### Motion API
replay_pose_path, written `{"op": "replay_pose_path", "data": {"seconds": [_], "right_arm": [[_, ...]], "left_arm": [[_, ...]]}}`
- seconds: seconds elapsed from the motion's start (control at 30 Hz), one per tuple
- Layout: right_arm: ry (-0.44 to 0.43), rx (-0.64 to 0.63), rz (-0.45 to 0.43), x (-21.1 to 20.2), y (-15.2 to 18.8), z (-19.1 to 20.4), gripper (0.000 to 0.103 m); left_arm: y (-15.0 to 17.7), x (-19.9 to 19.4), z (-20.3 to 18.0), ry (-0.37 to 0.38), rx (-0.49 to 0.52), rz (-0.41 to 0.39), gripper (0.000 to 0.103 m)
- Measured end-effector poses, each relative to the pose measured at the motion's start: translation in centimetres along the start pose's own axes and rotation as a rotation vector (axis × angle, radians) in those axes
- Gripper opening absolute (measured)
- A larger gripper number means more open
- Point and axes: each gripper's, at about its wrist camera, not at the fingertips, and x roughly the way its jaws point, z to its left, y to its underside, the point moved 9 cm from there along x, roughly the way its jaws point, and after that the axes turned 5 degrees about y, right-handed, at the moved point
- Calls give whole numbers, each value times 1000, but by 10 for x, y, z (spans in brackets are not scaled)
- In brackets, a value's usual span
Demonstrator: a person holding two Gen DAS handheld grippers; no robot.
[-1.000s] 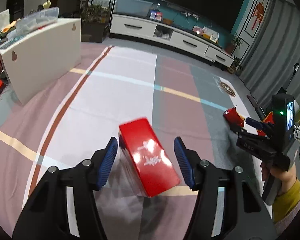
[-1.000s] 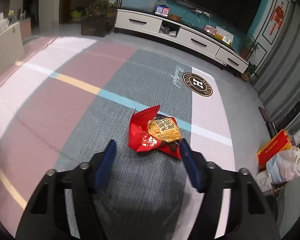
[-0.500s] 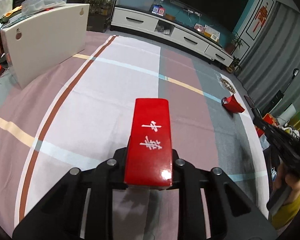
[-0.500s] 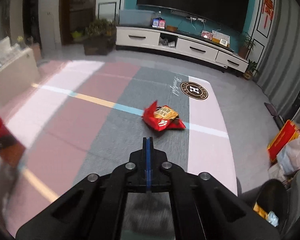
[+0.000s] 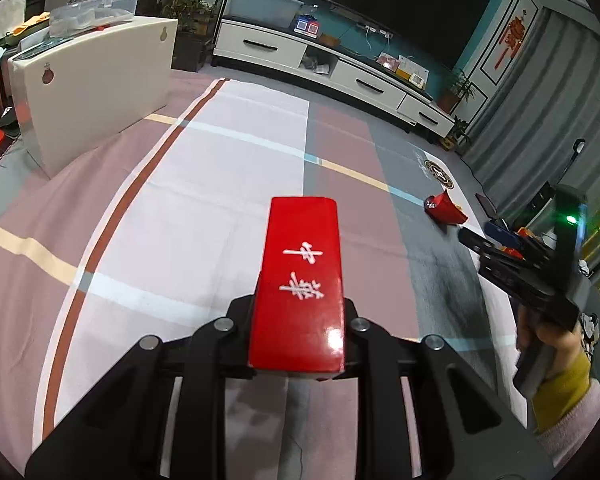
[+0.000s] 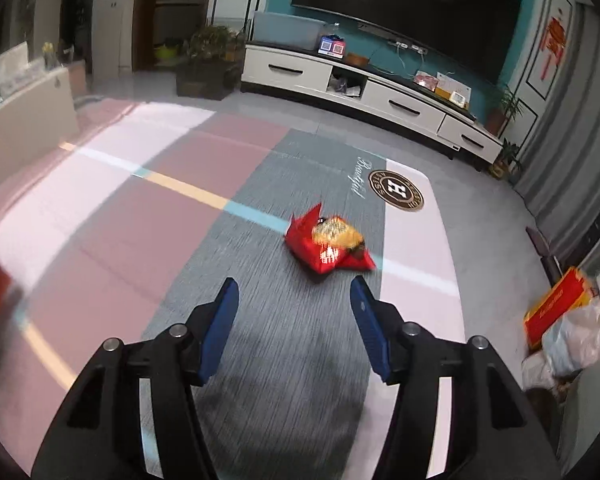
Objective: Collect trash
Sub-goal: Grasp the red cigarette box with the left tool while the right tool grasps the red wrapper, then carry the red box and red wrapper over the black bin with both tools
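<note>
We are in a living room, working over a striped rug (image 5: 228,184) that covers the floor. Our left tongs (image 5: 298,320) are clamped on a red box (image 5: 300,280) with white characters, held lifted above the rug so that it points away from us, likely ready to be carried off as rubbish.

Our right tongs (image 6: 294,312) have just been opening and now stand apart with nothing between them. They are aimed at a crumpled red snack bag (image 6: 328,246) lying on the grey band of the rug, a little beyond the blue fingertips (image 6: 224,312) and apart from them. We judge this to be the next piece to pick up, which is why the tongs are spread before reaching it.

To the near right, at the rug's edge, sits a pile of bags and a red carton (image 6: 556,308), perhaps the collecting spot. A white television cabinet (image 6: 364,92) runs along the far wall.
</note>
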Motion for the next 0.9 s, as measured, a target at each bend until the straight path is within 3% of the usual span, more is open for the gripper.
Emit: {"op": "replay_pose_path", "data": {"seconds": [0.17,0.23,0.27,0.33,0.43,0.6,0.9], "right_arm": [[11,-36,27,35,-18,-2,57],[28,-66,57,47,-17,0,27],[71,-89,66,52,-17,-3,18],[49,-65,70,51,-17,-7,4],[34,7,35,31,-15,-20,3],[-70,97,-34,-33,1,-19,3],[-144,182,-128,-154,56,1,3]], "left_arm": [[-4,8,-8,26,5,12,23],[-3,12,-11,39,6,22,23],[-3,13,-12,41,7,24,23],[-3,12,-12,43,6,26,23],[-2,10,-14,57,-1,28,23],[0,-4,-28,89,19,10,23],[21,-31,-86,180,145,-7,23]]}}
